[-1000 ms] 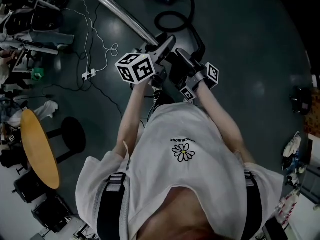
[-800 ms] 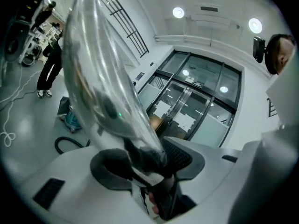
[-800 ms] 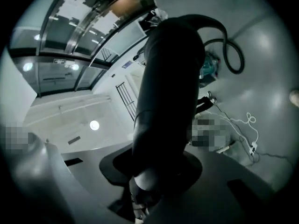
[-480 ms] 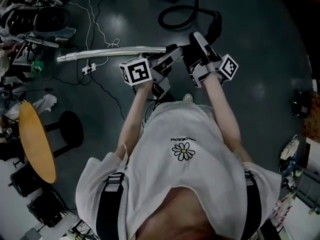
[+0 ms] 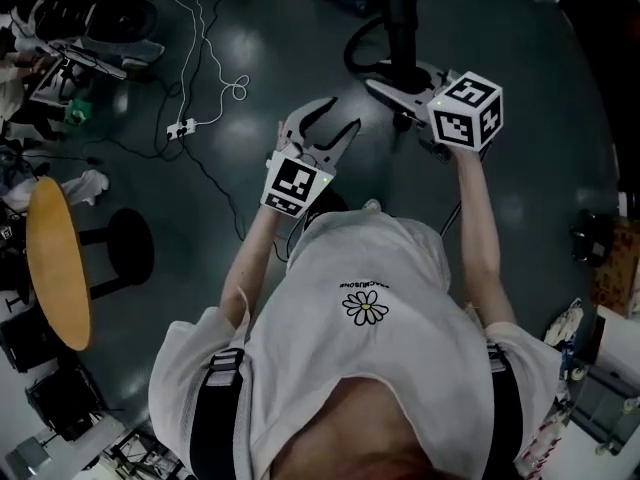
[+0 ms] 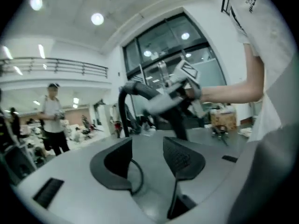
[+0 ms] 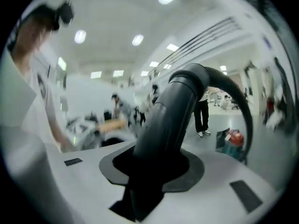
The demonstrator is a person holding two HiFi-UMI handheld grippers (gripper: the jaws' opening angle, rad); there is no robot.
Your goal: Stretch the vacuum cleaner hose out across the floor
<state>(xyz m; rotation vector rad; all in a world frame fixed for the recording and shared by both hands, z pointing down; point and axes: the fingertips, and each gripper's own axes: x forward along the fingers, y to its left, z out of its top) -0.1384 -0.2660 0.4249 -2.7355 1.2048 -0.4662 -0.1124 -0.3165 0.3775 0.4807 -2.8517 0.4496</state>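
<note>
The black vacuum hose handle [image 5: 404, 13] stands up between the jaws of my right gripper [image 5: 402, 80], which is shut on it. In the right gripper view the thick black handle [image 7: 174, 111] fills the jaws of the right gripper [image 7: 152, 164], and the hose [image 7: 244, 107] arcs off to the right. A loop of hose [image 5: 362, 50] lies on the dark floor beyond. My left gripper [image 5: 325, 125] hovers to the left of the handle, open and empty. The left gripper [image 6: 147, 149] faces the right gripper [image 6: 180, 85] and the hose [image 6: 124, 107].
A round yellow table [image 5: 55, 268] and a black stool [image 5: 125, 253] stand at the left. A white cable with a power strip [image 5: 180, 128] trails across the floor. Equipment clutters the far left [image 5: 70, 28]. A person [image 6: 53, 120] stands some way off.
The left gripper has let go of the silver tube, which is out of view now, and its jaws have opened. The right gripper has swung right and up with the hose handle.
</note>
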